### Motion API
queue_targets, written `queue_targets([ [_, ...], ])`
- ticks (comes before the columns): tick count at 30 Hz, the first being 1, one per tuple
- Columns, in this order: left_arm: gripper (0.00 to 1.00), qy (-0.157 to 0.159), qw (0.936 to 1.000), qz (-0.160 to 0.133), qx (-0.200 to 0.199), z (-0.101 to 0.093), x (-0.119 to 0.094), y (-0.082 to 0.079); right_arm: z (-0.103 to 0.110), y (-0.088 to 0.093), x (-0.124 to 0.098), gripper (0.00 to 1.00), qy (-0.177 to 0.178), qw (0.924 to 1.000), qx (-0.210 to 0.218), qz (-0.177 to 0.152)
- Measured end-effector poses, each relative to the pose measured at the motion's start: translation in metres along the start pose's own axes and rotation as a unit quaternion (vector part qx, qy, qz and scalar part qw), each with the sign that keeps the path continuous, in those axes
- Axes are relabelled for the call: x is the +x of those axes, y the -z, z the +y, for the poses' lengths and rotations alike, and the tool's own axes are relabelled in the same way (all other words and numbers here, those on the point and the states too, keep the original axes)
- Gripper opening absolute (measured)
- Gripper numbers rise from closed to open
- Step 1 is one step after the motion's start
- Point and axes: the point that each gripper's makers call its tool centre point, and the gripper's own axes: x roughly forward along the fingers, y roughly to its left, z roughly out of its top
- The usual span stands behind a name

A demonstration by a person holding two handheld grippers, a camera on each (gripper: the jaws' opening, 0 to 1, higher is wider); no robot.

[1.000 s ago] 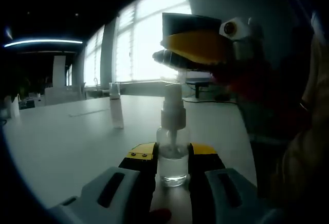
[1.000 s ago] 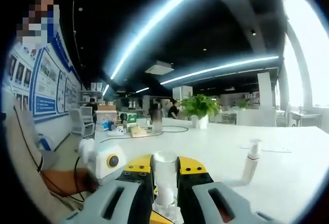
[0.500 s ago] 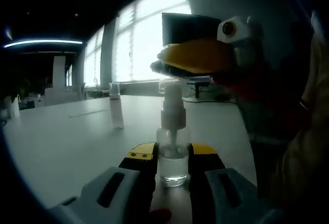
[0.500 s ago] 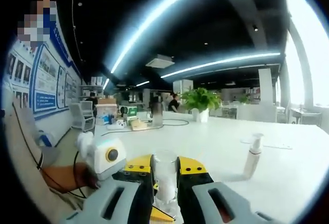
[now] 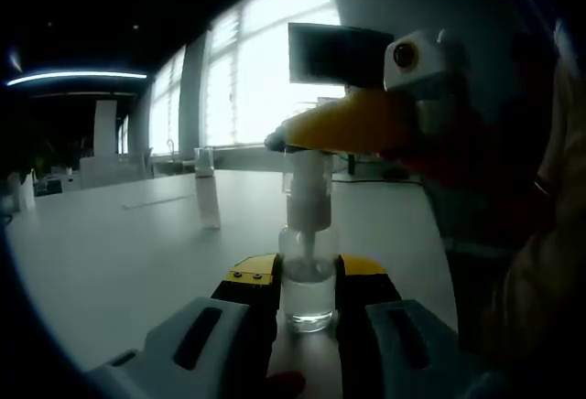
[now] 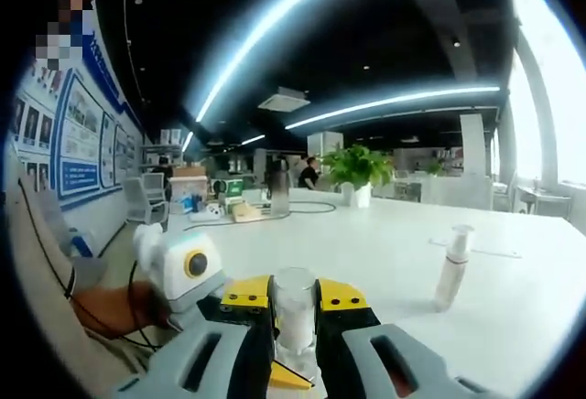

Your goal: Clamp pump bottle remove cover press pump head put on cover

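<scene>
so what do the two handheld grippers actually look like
The left gripper has pale grey bodies with dark oval insets, black jaws and yellow tips. The right gripper looks the same; from the left gripper view its side is yellow with a white round-lens box.

pump bottles: two, one low centre, one left of centre
clear covers: one
grippers: two
potted plants: one
</scene>
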Motion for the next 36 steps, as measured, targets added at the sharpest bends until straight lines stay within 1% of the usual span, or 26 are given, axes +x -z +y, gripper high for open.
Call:
queue_targets([
  [2, 0.15, 0.000, 1.0000, 0.000, 0.000, 0.000, 0.000, 0.000, 0.000, 0.000, 0.000, 0.12, 0.001, 1.0000, -0.001, 0.002],
  [7, 0.15, 0.000, 1.0000, 0.000, 0.001, 0.000, 0.000, 0.000, 0.002, 0.006, 0.001, 0.12, 0.004, 0.9997, -0.015, 0.018],
  [12, 0.15, 0.000, 1.0000, 0.000, 0.001, 0.000, 0.000, 0.000, 0.001, 0.011, 0.002, 0.12, 0.005, 0.9996, -0.013, 0.024],
  [25, 0.15, 0.000, 1.0000, 0.000, 0.000, 0.001, 0.000, 0.000, 0.001, 0.012, 0.002, 0.12, 0.003, 0.9999, -0.005, 0.015],
  [34, 0.15, -0.001, 1.0000, 0.000, -0.001, 0.000, 0.000, 0.000, 0.002, 0.012, 0.001, 0.12, 0.002, 0.9999, -0.008, 0.014],
  [36, 0.15, 0.000, 1.0000, 0.000, -0.001, 0.000, 0.000, 0.000, 0.002, 0.011, 0.000, 0.12, 0.002, 0.9998, -0.017, 0.013],
])
